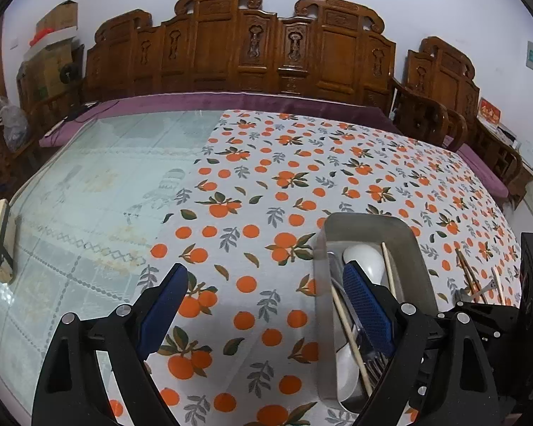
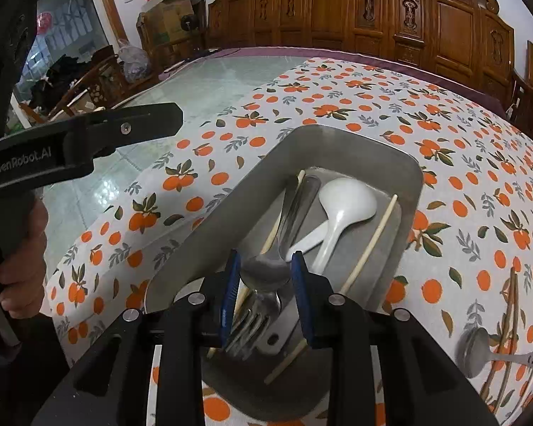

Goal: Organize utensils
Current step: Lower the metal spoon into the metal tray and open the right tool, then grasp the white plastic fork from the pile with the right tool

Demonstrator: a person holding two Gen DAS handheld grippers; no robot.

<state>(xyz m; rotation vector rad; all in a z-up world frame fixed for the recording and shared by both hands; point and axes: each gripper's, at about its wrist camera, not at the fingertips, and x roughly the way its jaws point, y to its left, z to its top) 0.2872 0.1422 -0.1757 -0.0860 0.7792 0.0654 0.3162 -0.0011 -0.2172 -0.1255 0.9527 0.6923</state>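
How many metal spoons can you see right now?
2. One metal spoon lies in the tray, its bowl between the right gripper's jaws. The other spoon is on the tablecloth right of the tray. More may be hidden.

We find a tray on the tablecloth, which covers the table's right part. In the tray: spoons, fork, chopsticks. Right of it, near the front edge: another spoon and chopsticks.
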